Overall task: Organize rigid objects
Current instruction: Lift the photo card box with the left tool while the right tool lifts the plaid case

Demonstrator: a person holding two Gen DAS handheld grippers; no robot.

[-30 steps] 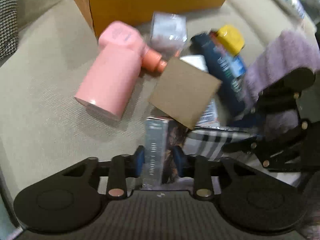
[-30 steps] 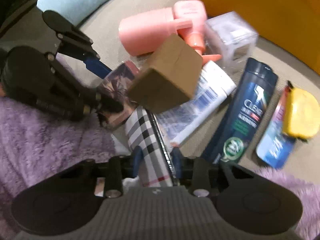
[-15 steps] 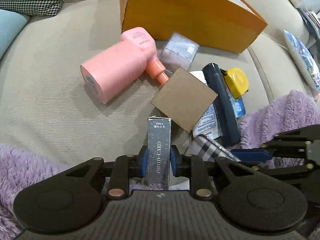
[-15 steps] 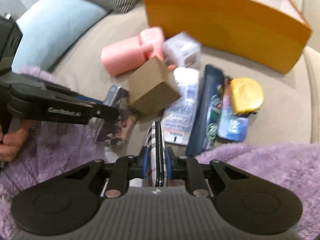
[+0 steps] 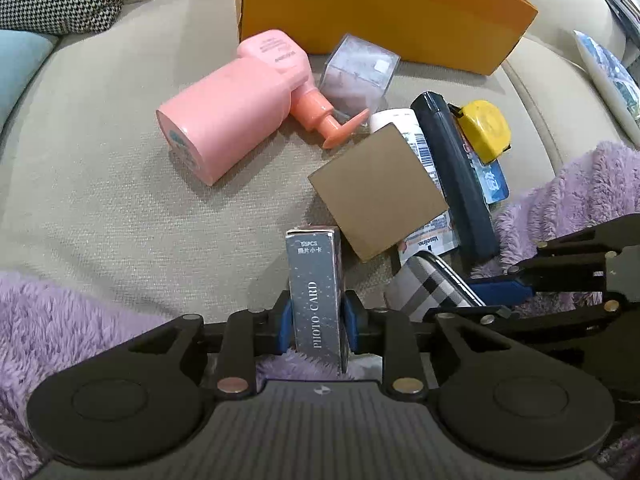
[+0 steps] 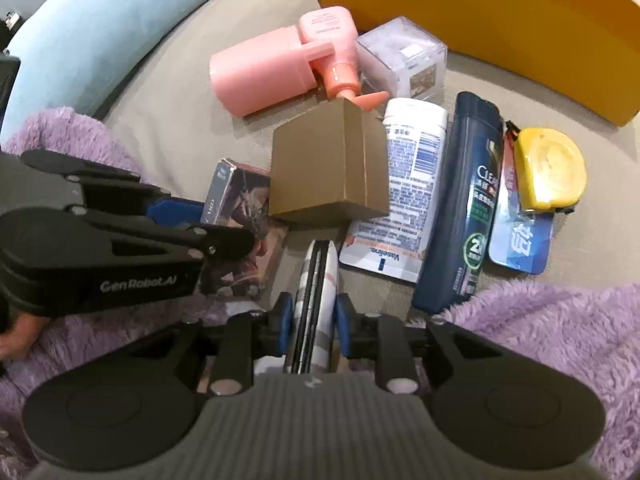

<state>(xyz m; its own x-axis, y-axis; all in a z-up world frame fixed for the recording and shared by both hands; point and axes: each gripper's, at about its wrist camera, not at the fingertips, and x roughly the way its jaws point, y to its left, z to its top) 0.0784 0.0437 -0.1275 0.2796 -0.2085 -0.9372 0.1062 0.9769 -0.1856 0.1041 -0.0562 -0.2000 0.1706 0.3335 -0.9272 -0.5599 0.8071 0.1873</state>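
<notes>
pinching two flat things, one per gripper

holding both on edge: the left gripper [image 5: 316,316] has its blue pads pressed on the narrow sides of a grey, speckled cardboard photo-card box [image 5: 316,292], and the right gripper [image 6: 311,316] pinches a thin plaid-cased phone [image 6: 314,300], though its jaws are easing apart a little. the box looks light and stiff but crushable, so a grip low on its narrow sides suits it. the phone is likely denser, slick and fragile, best taken across its thin edges.

just beyond the fingers lies one brown cardboard cube [image 6: 328,168]. past it lie one white lotion tube [image 6: 404,184], one dark blue shampoo bottle [image 6: 468,200], one yellow tape measure [image 6: 550,166] on one blue card pack [image 6: 520,240], one clear plastic cube [image 6: 402,62] and one pink pump bottle [image 6: 276,64]. farthest off stands one orange box [image 5: 380,12]. all rest on a beige sofa [image 5: 100,160].
</notes>
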